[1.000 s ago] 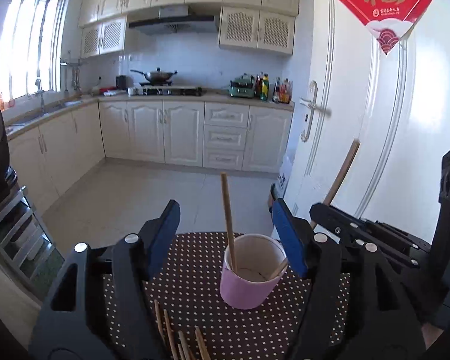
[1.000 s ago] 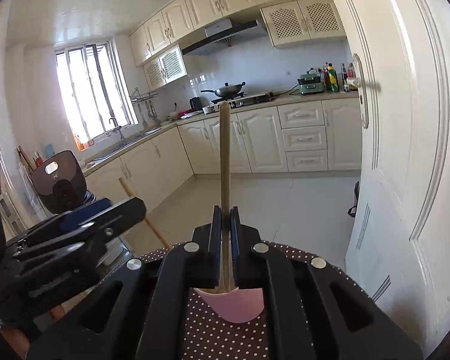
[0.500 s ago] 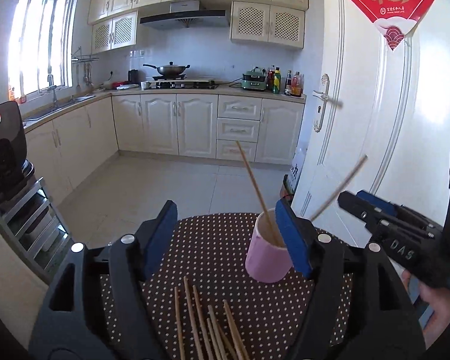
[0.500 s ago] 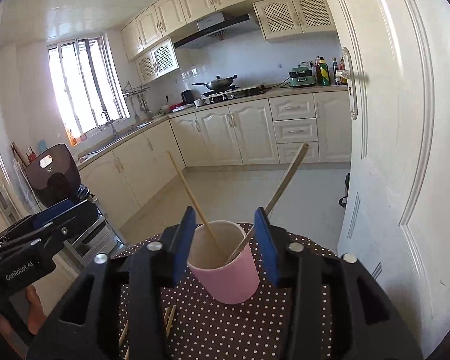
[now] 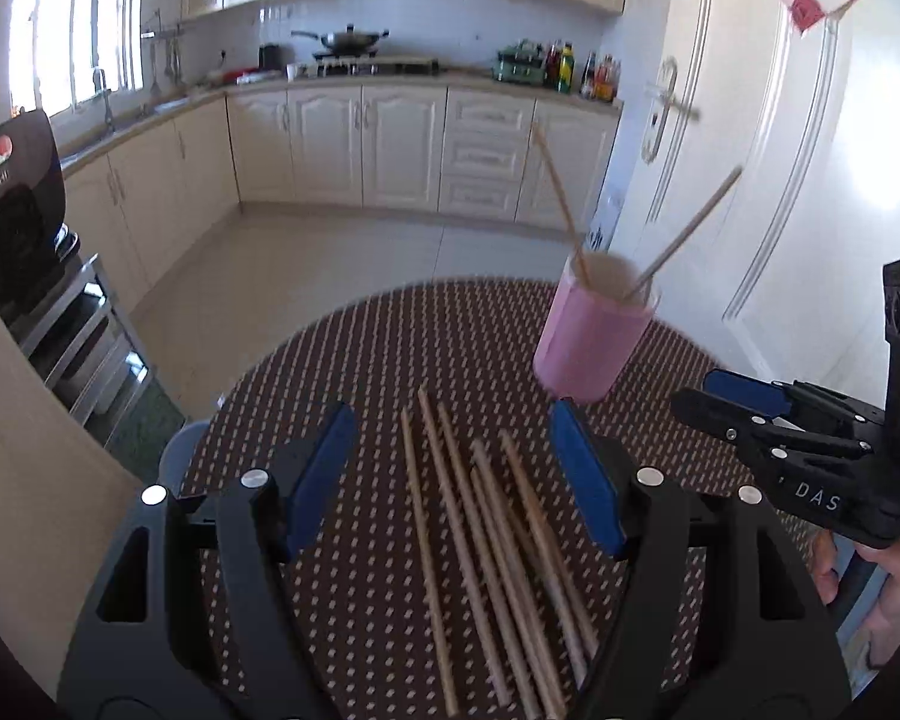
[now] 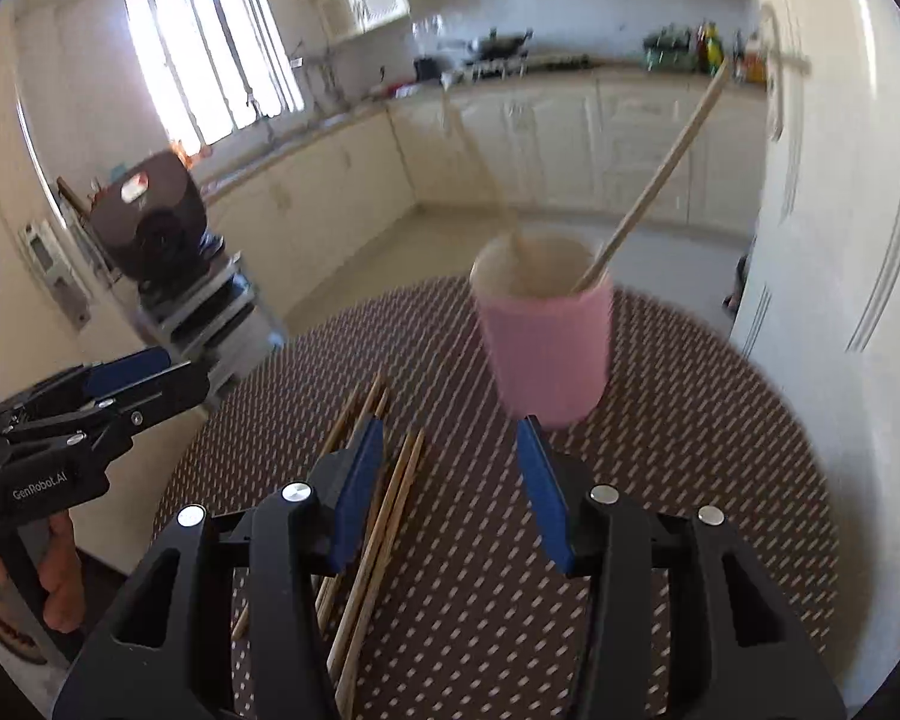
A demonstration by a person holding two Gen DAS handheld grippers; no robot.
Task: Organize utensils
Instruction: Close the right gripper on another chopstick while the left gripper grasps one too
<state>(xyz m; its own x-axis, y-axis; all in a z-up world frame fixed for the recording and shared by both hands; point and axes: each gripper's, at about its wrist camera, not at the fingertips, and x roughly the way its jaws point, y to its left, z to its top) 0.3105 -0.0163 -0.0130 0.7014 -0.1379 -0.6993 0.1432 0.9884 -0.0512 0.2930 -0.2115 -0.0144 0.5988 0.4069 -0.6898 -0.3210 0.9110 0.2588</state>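
The pink cup [image 5: 594, 342] stands on the far right of my dotted table [image 5: 354, 360], two chopsticks [image 5: 681, 234] leaning in it. Loose chopsticks [image 5: 486, 540] lie near me, under my left gripper [image 5: 450, 468], its jaws apart and empty. My right gripper [image 6: 450, 468] has just been opening; nothing sits between its jaws.

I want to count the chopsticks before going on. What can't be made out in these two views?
- Loose chopsticks: left wrist view, near ends cut off by the frame edge.
- Same pile: right wrist view, partly behind the right hand-held gripper.
- Pink cup: right wrist view, motion-blurred; one chopstick inside smeared.
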